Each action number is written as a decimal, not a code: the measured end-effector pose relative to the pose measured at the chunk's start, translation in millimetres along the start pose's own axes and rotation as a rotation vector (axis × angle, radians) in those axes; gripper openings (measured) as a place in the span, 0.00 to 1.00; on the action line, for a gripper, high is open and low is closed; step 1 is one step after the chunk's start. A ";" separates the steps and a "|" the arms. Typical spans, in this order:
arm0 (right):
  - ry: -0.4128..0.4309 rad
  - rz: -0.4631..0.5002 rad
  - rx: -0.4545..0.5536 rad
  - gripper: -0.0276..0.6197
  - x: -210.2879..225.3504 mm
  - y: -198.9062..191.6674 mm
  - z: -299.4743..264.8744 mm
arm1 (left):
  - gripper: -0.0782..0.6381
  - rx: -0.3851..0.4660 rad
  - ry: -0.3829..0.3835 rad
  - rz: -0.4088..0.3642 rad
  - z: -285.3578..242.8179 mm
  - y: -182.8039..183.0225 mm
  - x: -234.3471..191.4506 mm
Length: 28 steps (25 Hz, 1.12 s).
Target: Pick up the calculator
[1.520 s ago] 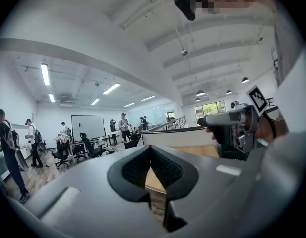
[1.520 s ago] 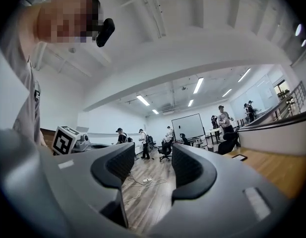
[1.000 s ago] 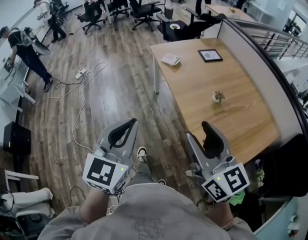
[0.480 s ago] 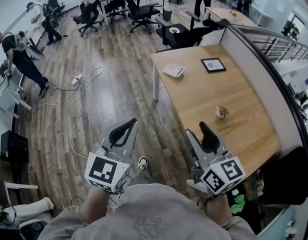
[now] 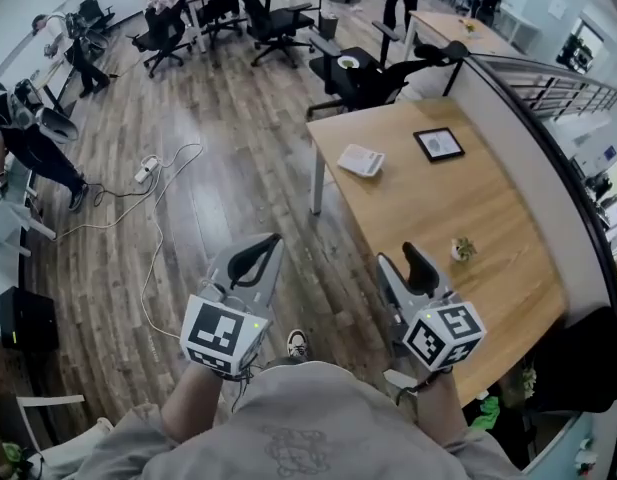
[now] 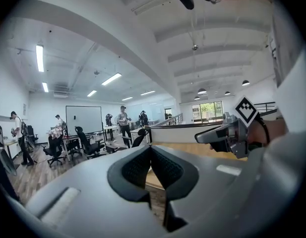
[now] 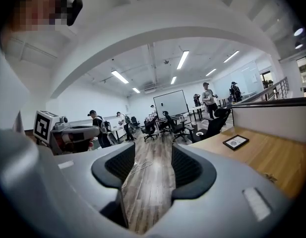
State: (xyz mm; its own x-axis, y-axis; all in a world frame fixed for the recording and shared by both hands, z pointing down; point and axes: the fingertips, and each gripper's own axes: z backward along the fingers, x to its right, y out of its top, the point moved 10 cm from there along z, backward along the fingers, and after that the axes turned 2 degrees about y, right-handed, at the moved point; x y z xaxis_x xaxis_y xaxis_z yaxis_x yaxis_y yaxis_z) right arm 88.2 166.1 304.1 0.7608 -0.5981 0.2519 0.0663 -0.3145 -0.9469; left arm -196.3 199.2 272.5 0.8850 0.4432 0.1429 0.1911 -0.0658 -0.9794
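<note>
Open-plan office with a wood-plank floor (image 5: 218,218). Far left in the head view, a person (image 5: 28,133) in dark clothes stood bent over beside a pale desk. Below that, a black box (image 5: 24,318) sat on the floor. White power strip (image 5: 145,170) lay on the planks further in, and its cable (image 5: 156,230) looped down toward the wearer. Black office chairs (image 5: 271,13) clustered along the top edge.

Left claw (image 5: 258,254) was held low over the floor, well apart from the bench and pointing up-frame. In the left gripper view its jaws were closed, the dark pads (image 6: 137,168) meeting at the tips with nothing between them. One shoe (image 5: 298,344) showed on the floor between the two claws.

Right claw (image 5: 419,258) showed against the left edge of the bench (image 5: 488,208), a light wooden top on white legs. In the right gripper view the claw (image 7: 153,155) had its jaws apart, with only floor showing through the gap, gripping nothing.

Calculator (image 5: 361,159), pale and flat, lay near the bench's far left corner, well apart from both claws. Right of it, a dark-framed tablet (image 5: 439,144) lay flat near the far edge. The tablet (image 7: 236,142) also showed in the right gripper view. Small potted plant (image 5: 463,249) stood mid-bench, just right of the right claw's tip, not touching it. Grey partition (image 5: 533,138) ran along the bench's right side, with a metal railing (image 5: 578,83) beyond it.
</note>
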 end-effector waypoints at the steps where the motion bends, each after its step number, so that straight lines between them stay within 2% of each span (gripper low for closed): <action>1: -0.009 -0.009 -0.004 0.38 1.5 0.7 -11.7 | 0.11 -0.005 -0.005 0.004 -5.1 -2.4 -10.5; 8: -0.068 -0.076 -0.027 0.38 16.4 -4.0 -75.5 | 0.11 -0.026 -0.046 0.043 -37.4 -20.2 -64.9; 15: -0.102 -0.119 -0.088 0.38 42.3 -18.5 -120.5 | 0.11 -0.051 -0.078 0.075 -73.6 -35.3 -93.8; 22: -0.139 -0.142 -0.128 0.38 85.3 -32.7 -158.2 | 0.11 -0.083 -0.127 0.082 -126.8 -55.9 -110.6; 28: -0.176 -0.190 -0.151 0.38 133.2 -27.4 -190.2 | 0.11 -0.116 -0.164 0.082 -192.0 -56.8 -127.5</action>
State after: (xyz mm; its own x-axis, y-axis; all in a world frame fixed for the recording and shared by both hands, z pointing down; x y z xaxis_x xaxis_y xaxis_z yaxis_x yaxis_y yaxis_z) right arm 64.9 -45.2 401.6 0.8450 -0.3854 0.3708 0.1313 -0.5227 -0.8424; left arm -238.5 -25.2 337.3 0.8201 0.5715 0.0292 0.1776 -0.2057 -0.9624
